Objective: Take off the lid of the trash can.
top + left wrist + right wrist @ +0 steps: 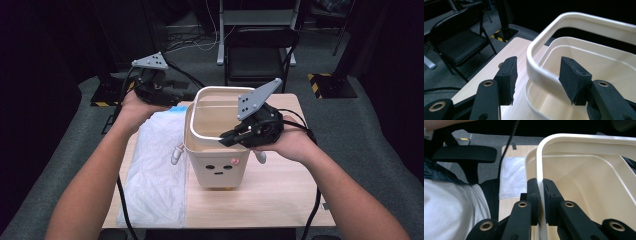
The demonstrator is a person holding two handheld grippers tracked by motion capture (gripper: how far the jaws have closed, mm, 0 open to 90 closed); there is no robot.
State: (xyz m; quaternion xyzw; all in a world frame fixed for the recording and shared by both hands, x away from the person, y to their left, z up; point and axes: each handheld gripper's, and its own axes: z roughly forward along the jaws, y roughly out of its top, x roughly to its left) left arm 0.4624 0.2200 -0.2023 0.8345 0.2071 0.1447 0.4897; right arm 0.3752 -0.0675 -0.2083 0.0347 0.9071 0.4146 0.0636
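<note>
A cream bin (pixel 220 167) with a small face on its front stands mid-table. A white ring frame (pixel 189 117) sits raised and tilted above its rim. My right gripper (pixel 225 139) is shut on the ring's near edge, and in the right gripper view the jaws (pixel 541 182) pinch that thin white ring (pixel 584 138) over the bin's hollow (pixel 579 177). My left gripper (pixel 189 96) is at the bin's far left corner. Its jaws (pixel 537 65) stand open on either side of the ring's rounded corner (pixel 534 52), with gaps on both sides.
A white plastic bag (pixel 157 170) lies flat on the wooden table (pixel 285 195) left of the bin. A black folding chair (pixel 257 50) stands beyond the far edge. Cables trail from both grippers toward the person.
</note>
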